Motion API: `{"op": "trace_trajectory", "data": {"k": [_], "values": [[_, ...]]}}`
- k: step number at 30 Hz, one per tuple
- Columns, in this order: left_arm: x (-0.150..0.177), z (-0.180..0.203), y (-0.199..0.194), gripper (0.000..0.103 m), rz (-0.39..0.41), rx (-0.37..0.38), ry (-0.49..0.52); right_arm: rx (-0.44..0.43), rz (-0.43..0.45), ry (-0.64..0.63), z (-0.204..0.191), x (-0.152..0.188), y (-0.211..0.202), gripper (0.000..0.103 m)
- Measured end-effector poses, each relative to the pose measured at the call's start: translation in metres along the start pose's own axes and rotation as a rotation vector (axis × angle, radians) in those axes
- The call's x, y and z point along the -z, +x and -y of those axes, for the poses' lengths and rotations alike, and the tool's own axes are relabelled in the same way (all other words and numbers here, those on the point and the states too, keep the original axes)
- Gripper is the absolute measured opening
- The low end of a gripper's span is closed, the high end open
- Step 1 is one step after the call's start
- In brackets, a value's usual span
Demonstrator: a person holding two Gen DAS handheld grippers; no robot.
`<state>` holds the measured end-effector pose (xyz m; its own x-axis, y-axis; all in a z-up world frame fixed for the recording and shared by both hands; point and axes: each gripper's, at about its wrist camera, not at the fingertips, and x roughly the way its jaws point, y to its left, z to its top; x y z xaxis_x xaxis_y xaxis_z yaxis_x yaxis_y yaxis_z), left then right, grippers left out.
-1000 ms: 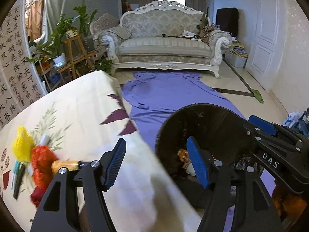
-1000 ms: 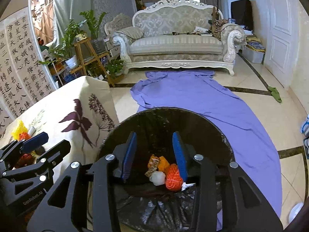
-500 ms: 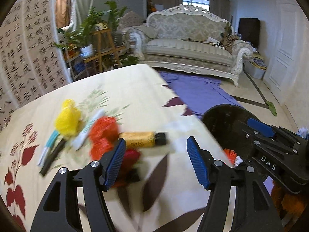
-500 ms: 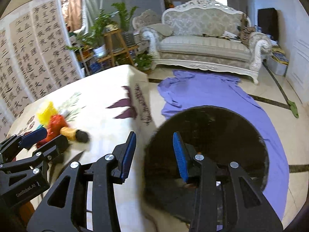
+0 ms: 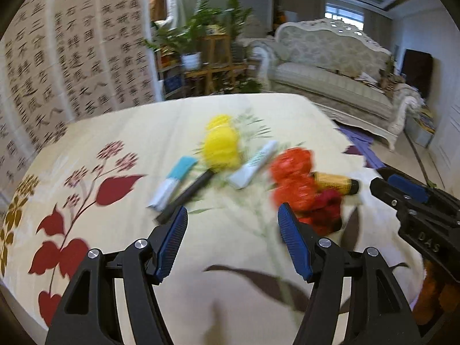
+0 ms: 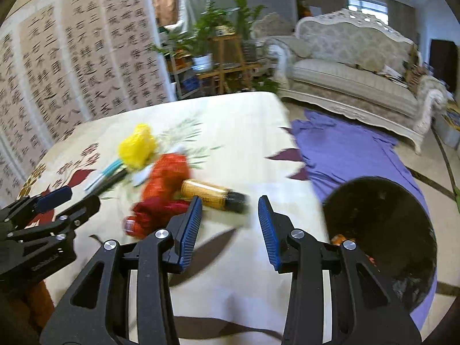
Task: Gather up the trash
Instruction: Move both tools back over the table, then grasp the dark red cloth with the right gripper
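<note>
The left gripper (image 5: pixel 232 227) angles down over the cream flowered tablecloth (image 5: pixel 120 132), its blue pads spread with only cloth showing between them; it grasps nothing. From its camera the trash lies in a blurred row at about twelve o'clock: a teal-capped tube (image 5: pixel 172 182) at eleven, a black marker (image 5: pixel 187 195) beside it, a yellow mesh ball (image 5: pixel 221 146) touching the marker's far end, a white tube (image 5: pixel 254 168) at twelve, then an orange mesh wad (image 5: pixel 293 181) and a dark red wad (image 5: pixel 326 211) at one o'clock, just beyond the right-hand pad. A yellow bottle with a black cap (image 5: pixel 336 182) lies behind the orange wad.

The right gripper (image 6: pixel 229 225) tilts down likewise, its pads parted and empty, the bottle lying just beyond its left pad at eleven o'clock. At three o'clock from this gripper stands the black bin (image 6: pixel 382 218) on a purple cloth (image 6: pixel 345 149) beside the table; a few orange scraps (image 6: pixel 339 240) show inside near its rim, the rest of its inside too dark to read.
</note>
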<state>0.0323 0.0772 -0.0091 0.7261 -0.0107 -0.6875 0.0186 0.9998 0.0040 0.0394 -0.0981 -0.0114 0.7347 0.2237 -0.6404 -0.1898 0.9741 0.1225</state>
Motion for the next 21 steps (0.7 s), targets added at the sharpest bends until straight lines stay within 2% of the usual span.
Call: {"op": "trace_trajectory", "data": {"k": [6,8,11,17,21], "values": [[0.012,-0.025,-0.001,0.064,-0.013,-0.024,-0.044,-0.056,-0.014,-0.062,-0.040,-0.005,0.011,0.040],[0.015,-0.031,-0.001,0.064,-0.015,-0.022,-0.052,-0.066,-0.017,-0.077,-0.051,-0.006,0.015,0.046],[0.017,-0.033,0.000,0.064,-0.019,-0.012,-0.062,-0.065,-0.033,-0.099,-0.062,-0.006,0.025,0.047],[0.021,-0.032,0.002,0.064,-0.025,0.007,-0.063,-0.023,-0.077,-0.100,-0.055,0.002,0.032,0.047],[0.022,-0.028,0.004,0.064,-0.029,0.020,-0.060,-0.006,-0.090,-0.092,-0.044,0.006,0.029,0.039]]}}
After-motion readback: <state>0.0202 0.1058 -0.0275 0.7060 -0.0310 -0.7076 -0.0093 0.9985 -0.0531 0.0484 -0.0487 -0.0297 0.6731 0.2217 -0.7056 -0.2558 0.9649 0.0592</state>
